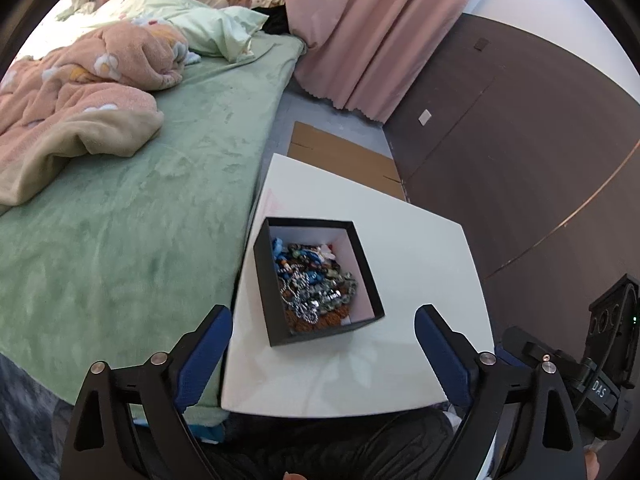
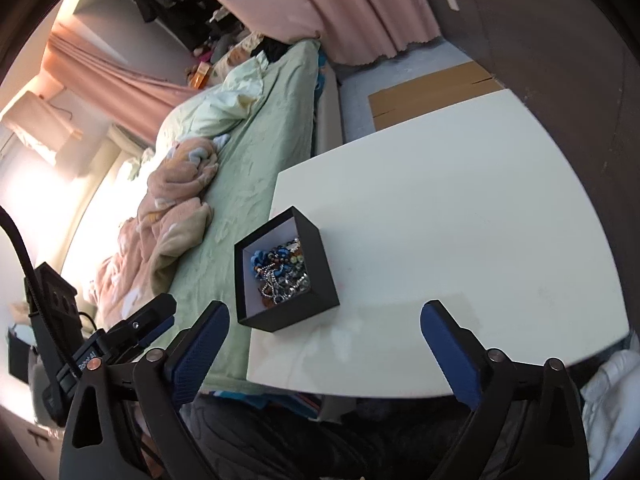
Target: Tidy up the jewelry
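An open black box [image 1: 362, 264] with a white inside sits on the small white table [image 1: 420, 248], near its left edge beside the bed. A tangle of beaded bracelets and chains [image 1: 316, 284] fills its floor. My left gripper [image 1: 323, 322] hangs just above the near side of the box, blue pads wide apart, open, nothing between them. In the right wrist view the same box [image 2: 320, 276] and jewelry [image 2: 282, 274] lie left of centre. My right gripper [image 2: 325, 318] is open over the bare tabletop [image 2: 460, 220], right of and nearer than the box, holding nothing.
A bed with a green sheet [image 1: 132, 208], a pink blanket [image 1: 68, 92] and a pale pillow [image 1: 172, 16] borders the table's left side. Pink curtains [image 1: 372, 28], a dark wall panel [image 1: 520, 140] and flat cardboard [image 1: 340, 152] on the floor lie beyond the table.
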A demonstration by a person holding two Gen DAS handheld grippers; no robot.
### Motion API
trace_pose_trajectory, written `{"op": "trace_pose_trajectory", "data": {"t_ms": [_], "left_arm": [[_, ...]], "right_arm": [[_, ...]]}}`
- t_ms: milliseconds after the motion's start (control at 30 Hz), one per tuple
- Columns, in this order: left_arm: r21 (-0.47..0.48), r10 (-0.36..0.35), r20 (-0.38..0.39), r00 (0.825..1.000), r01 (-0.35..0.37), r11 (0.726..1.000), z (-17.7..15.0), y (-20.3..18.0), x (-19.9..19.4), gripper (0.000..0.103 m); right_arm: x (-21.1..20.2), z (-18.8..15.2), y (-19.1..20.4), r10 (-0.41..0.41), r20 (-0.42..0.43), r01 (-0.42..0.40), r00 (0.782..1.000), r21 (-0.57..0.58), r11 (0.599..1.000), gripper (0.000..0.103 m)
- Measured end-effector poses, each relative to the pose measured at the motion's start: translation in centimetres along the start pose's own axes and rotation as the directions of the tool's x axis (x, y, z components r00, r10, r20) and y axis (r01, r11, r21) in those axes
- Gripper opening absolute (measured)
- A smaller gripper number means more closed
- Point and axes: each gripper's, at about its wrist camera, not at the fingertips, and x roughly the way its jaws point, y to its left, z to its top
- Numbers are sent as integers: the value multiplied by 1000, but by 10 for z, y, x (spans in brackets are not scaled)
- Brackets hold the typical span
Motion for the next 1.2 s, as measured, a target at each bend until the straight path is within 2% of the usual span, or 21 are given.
{"op": "trace_pose_trajectory", "data": {"t_ms": [133,233,300,533,733,867,1200], "left_arm": [[31,-7,3,1000,7,999,-9,-11,-8,94],[74,-3,15,1000,2,997,-16,-24,-17,95],[98,-16,15,1000,15,995,-21,-32,-23,103],[141,-35,44,998,29,990,-36,-51,-50,103],[197,-21,63,998,8,980,-53,-67,-73,103],[219,2,112,994,-26,975,-63,-74,-91,103],[261,-8,158,987,-34,965,-86,-88,-127,103]], "right_arm": [[-16,-13,-4,-10,25,10,1000,10,1000,103],[-26,-20,-1,-12,36,13,999,-24,1000,103],[-34,-24,0,-19,45,21,999,-34,999,103],[-64,-38,0,-53,89,58,995,-49,997,103],[-100,-50,0,-66,174,79,983,-69,994,103],[-118,-61,2,-81,210,101,974,-89,991,103],[-156,-87,6,-95,269,130,958,-116,985,103]]}}
